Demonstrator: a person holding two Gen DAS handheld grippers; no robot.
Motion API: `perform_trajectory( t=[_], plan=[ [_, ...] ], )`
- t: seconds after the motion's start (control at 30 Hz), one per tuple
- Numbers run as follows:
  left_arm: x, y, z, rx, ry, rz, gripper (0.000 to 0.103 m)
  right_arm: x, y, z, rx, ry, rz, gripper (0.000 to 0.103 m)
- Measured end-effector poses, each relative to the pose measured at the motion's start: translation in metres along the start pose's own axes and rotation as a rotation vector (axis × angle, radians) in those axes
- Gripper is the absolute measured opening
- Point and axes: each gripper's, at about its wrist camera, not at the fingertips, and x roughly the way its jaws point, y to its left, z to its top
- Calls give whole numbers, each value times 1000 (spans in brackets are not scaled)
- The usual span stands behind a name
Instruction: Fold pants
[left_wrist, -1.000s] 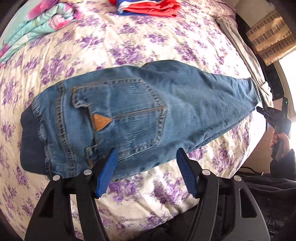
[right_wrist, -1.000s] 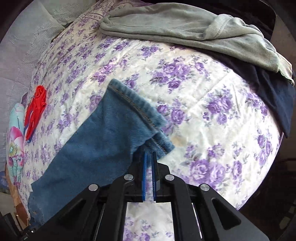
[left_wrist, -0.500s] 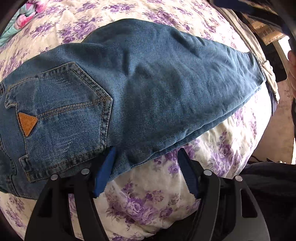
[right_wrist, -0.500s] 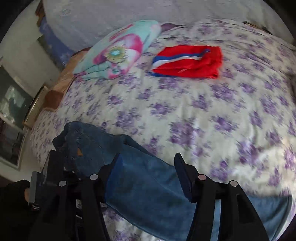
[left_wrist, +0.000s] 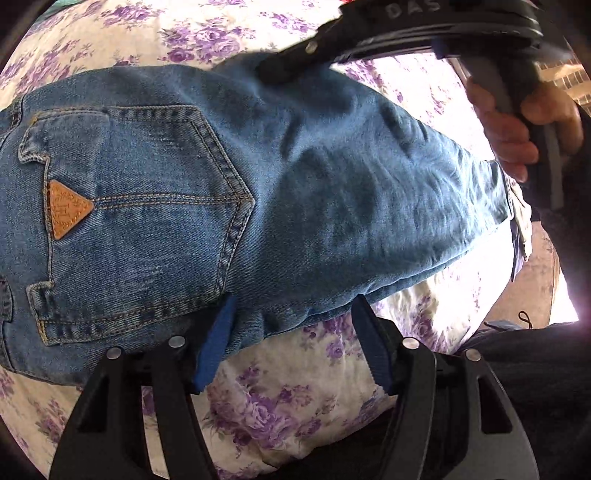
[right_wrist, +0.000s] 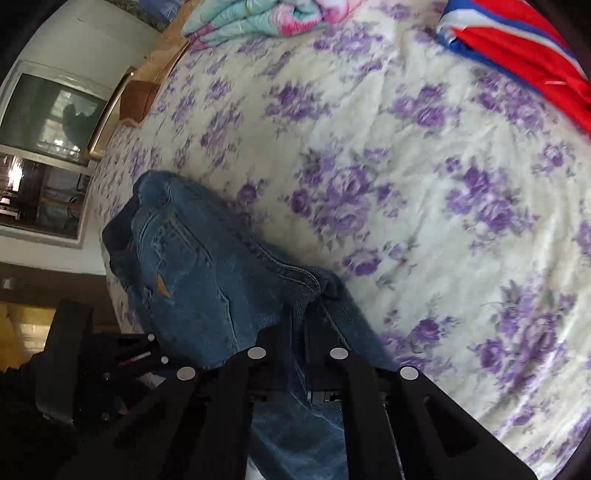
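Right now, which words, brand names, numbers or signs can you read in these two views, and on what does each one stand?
"DAS": raised letters on the black body of the right gripper, at the top of the left wrist view; the word is cut off and may go on.
Leather patch on the back pocket of the jeans: an embossed mark, too faint to read.
Right wrist view: no readable text.

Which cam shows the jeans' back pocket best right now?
Left wrist. The back pocket fills the left half of the frame, sharp, with stitching and the tan triangle patch clear. In the right wrist view the back pocket is small, dim and blurred, seen obliquely above the shut right gripper.
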Motion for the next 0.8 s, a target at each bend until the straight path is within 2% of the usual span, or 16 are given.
perform_trajectory(
  t=[0.07, 0.13, 0.23, 0.3, 0.33, 0.4, 0.47, 0.53, 0.6, 0.67, 0.7, 0.8],
  plan=[
    [-3, 6, 4, -12, 4, 0, 59, 0, 2, 0, -15, -28, -72, 5],
    [2, 10, 10, -22, 20, 4, 59, 22, -4, 0, -17, -19, -145, 5],
    [6, 7, 15, -1, 35, 43, 60, 31, -6, 2, 5, -44, -139, 6],
    [5, 8, 15, 8, 36, 37, 61, 23, -10, 0, 23, -38, -111, 9],
    [4, 8, 16, 6, 36, 28, 61, 13, -15, -3, 46, -41, -104, 17],
    [-1, 11, 18, -1, 38, 3, 61, -15, -17, -10, 75, -92, -158, 36],
    [-12, 14, 20, 14, 32, -3, 59, -51, -19, -25, 92, -188, -174, 36],
    [-32, 17, 27, 39, -8, 9, 59, -83, -18, -52, 118, -257, -199, 37],
    [-51, 16, 38, 53, -51, -24, 59, -97, -16, -84, 131, -263, -195, 35],
    [-65, 13, 54, 67, -92, -65, 59, -95, -14, -121, 169, -245, -185, 20],
    [-66, 10, 63, 81, -96, -62, 59, -90, -12, -141, 189, -239, -186, 15],
    [-48, 1, 91, 122, -67, -38, 58, -63, -5, -181, 262, -240, -191, 14]
  ],
)
